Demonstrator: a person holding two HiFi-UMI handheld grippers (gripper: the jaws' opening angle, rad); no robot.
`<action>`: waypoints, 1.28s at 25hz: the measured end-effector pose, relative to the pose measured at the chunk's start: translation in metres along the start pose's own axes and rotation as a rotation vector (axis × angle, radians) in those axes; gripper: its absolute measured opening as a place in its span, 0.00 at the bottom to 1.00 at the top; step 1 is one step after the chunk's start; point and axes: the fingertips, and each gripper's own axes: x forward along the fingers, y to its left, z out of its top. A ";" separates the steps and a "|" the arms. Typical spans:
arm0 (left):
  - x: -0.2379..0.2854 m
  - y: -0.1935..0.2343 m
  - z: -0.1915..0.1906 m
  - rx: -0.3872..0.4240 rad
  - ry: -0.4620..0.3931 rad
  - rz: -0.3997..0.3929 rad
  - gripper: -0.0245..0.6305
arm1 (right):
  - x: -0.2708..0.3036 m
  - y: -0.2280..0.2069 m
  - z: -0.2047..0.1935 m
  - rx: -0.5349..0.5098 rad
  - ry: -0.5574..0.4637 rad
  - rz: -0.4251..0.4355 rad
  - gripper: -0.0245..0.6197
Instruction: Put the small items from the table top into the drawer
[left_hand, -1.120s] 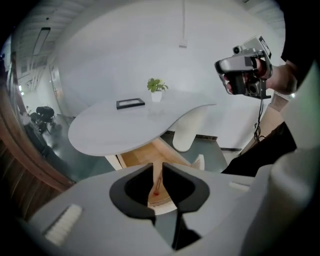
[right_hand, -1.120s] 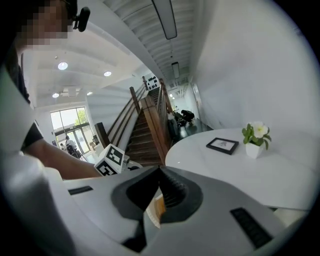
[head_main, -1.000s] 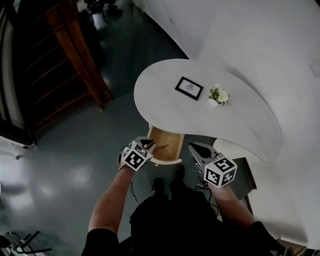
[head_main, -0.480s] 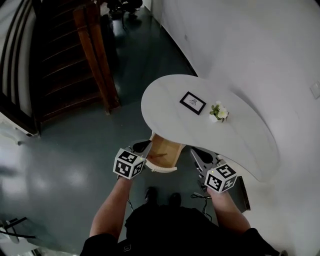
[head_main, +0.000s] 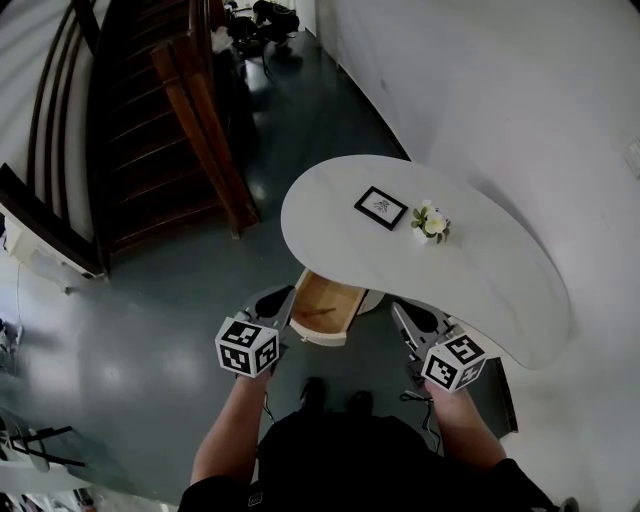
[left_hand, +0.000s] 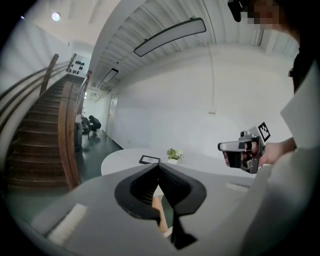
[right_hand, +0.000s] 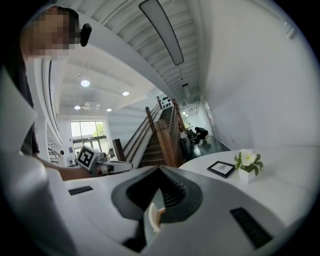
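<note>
A small black picture frame (head_main: 380, 207) and a little white pot of flowers (head_main: 430, 222) stand on the white curved table (head_main: 480, 270). Under its near edge a wooden drawer (head_main: 325, 305) stands pulled open; a thin dark thing lies inside. My left gripper (head_main: 278, 298) hangs just left of the drawer, shut with nothing in it. To the drawer's right my right gripper (head_main: 415, 316) is shut and empty too. The left gripper view has its jaws (left_hand: 159, 166) meeting below the frame (left_hand: 149, 160) and flowers (left_hand: 173, 155). The right gripper view shows closed jaws (right_hand: 160, 169), the frame (right_hand: 221, 169) and flowers (right_hand: 247, 165).
A wooden staircase (head_main: 190, 130) with a heavy post rises at the left, beyond the dark polished floor (head_main: 150, 330). A white wall (head_main: 520, 110) runs behind the table. The person's feet (head_main: 335, 395) stand right before the drawer.
Both grippers have drawn back from the drawer's front towards the person and stayed shut. The head view has shifted, so the table sits further off. The drawer has stayed open.
</note>
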 end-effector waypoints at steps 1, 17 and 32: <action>-0.004 -0.004 0.004 0.008 -0.008 0.012 0.05 | -0.005 -0.001 0.002 -0.003 -0.004 0.009 0.05; -0.069 0.006 0.102 0.072 -0.178 0.150 0.05 | 0.002 0.031 0.103 -0.174 -0.144 0.112 0.05; -0.086 0.027 0.081 0.022 -0.206 0.181 0.05 | 0.033 0.071 0.066 -0.126 -0.124 0.130 0.05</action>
